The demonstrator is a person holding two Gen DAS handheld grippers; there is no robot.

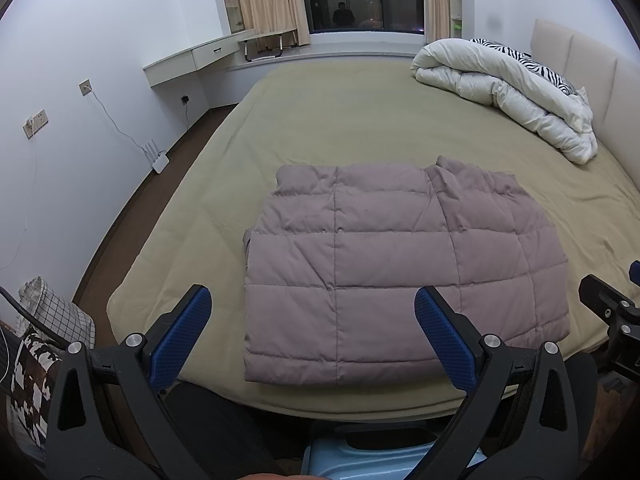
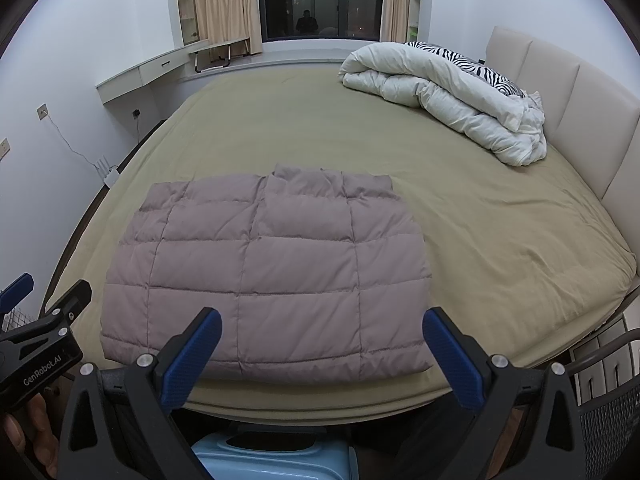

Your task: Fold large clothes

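A mauve quilted down jacket [image 1: 384, 268] lies folded into a rough rectangle near the front edge of the olive-sheeted bed [image 1: 360, 120]; it also shows in the right wrist view [image 2: 264, 276]. My left gripper [image 1: 312, 320] is open and empty, held back above the jacket's near edge. My right gripper [image 2: 322, 340] is open and empty, also held back over the jacket's near edge. Neither gripper touches the jacket. The left gripper's body shows at the left edge of the right wrist view [image 2: 40, 332].
A rolled white duvet [image 1: 508, 88] with a zebra-print pillow [image 1: 532, 62] lies at the far right by the beige headboard [image 1: 592, 64]. A light blue case [image 2: 272, 460] stands below the bed's front edge. A checked basket [image 1: 56, 312] sits on the floor at left.
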